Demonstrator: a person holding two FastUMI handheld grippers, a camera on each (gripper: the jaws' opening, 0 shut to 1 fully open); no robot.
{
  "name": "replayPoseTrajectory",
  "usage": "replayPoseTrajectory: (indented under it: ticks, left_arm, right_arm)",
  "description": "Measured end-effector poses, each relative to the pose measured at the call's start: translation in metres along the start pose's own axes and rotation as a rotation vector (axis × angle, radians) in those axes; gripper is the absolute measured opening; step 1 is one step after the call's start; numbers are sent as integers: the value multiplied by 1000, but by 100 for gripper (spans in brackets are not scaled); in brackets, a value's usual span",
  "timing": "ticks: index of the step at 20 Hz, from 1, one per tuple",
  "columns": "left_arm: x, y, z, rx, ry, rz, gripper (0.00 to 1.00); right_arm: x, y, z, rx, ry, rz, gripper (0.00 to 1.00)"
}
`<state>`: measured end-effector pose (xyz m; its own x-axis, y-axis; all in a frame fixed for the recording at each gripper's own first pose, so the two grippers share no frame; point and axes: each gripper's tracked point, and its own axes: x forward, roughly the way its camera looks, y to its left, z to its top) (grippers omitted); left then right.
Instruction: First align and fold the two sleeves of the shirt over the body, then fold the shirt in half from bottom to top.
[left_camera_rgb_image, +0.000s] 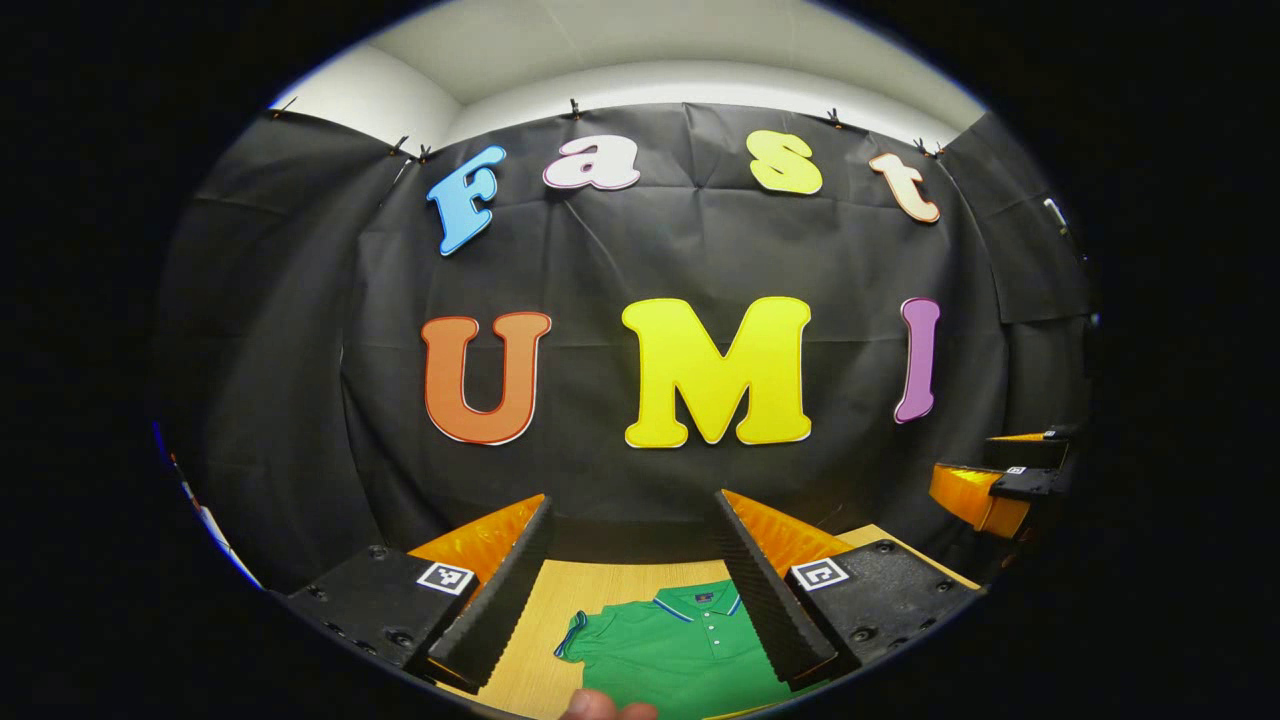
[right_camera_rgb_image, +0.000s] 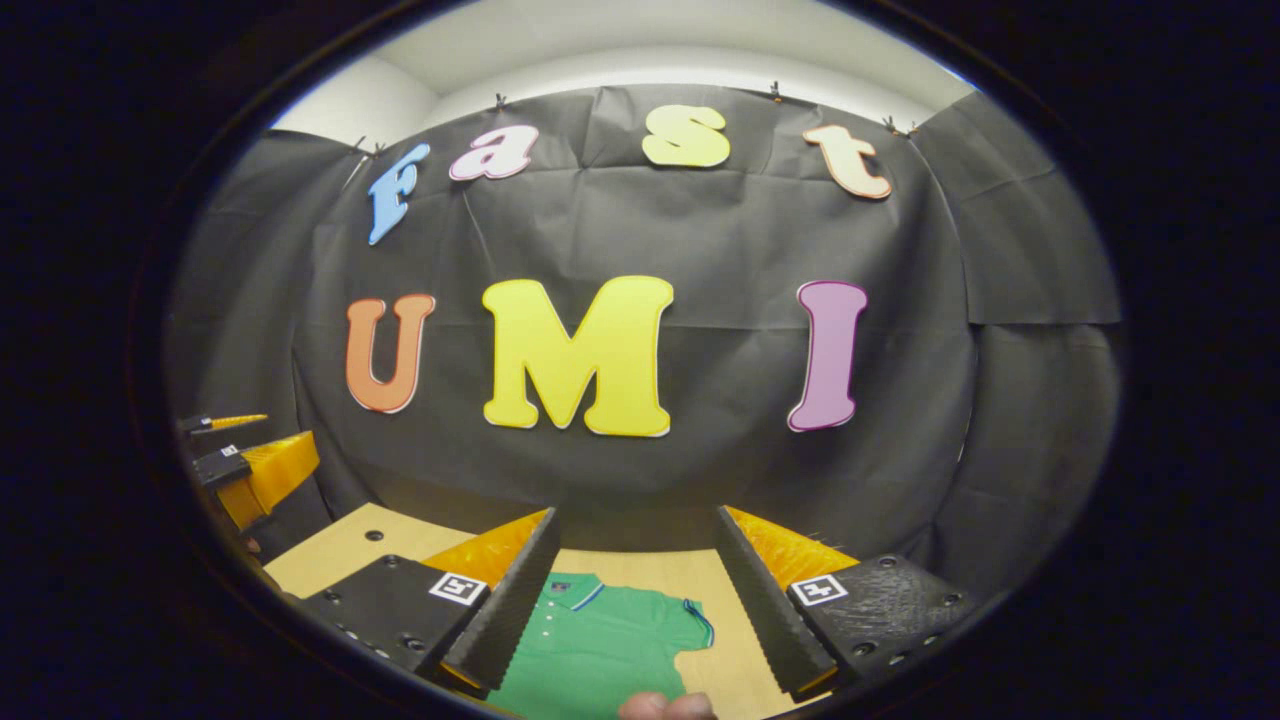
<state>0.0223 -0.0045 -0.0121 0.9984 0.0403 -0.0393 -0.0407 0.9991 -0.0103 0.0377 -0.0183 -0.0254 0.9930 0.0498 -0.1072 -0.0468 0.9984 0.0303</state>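
Both claws hang wide and hold nothing. Between the left claw's (left_camera_rgb_image: 632, 585) fingers, at the bottom middle of the left gripper view, the shirt (left_camera_rgb_image: 668, 648) lies flat on the table (left_camera_rgb_image: 600, 585), collar far, one sleeve (left_camera_rgb_image: 578, 638) at lower left. The right claw (right_camera_rgb_image: 632, 590) frames the other sleeve (right_camera_rgb_image: 690, 622) at bottom middle. The knit looks light and limp, likely to drape and slip, so pinching each sleeve at its cuff edge seems best

shirt (left_camera_rgb_image: 680, 650): soft green knit cloth, matt | tabletop (left_camera_rgb_image: 560, 600): smooth pale wood | wall (left_camera_rgb_image: 700, 250): creased black cloth, matt | tongs' pads (left_camera_rgb_image: 500, 600): ribbed
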Motion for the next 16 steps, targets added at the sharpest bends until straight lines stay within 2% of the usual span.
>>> replayPoseTrajectory:
  ticks: [11, 12, 16]
  left_arm:
    - [-1, -5, -19, 22, 31, 4, 99]
    - [-1, -6, -19, 22, 33, 3, 99]
    - [-2, -12, -24, 20, 40, 4, 99]
  right_arm:
    - [14, -16, -31, -22, 128, 20, 94]
    - [16, -19, -35, -21, 144, 15, 96]
    - [28, -33, -56, -30, 222, 10, 95]
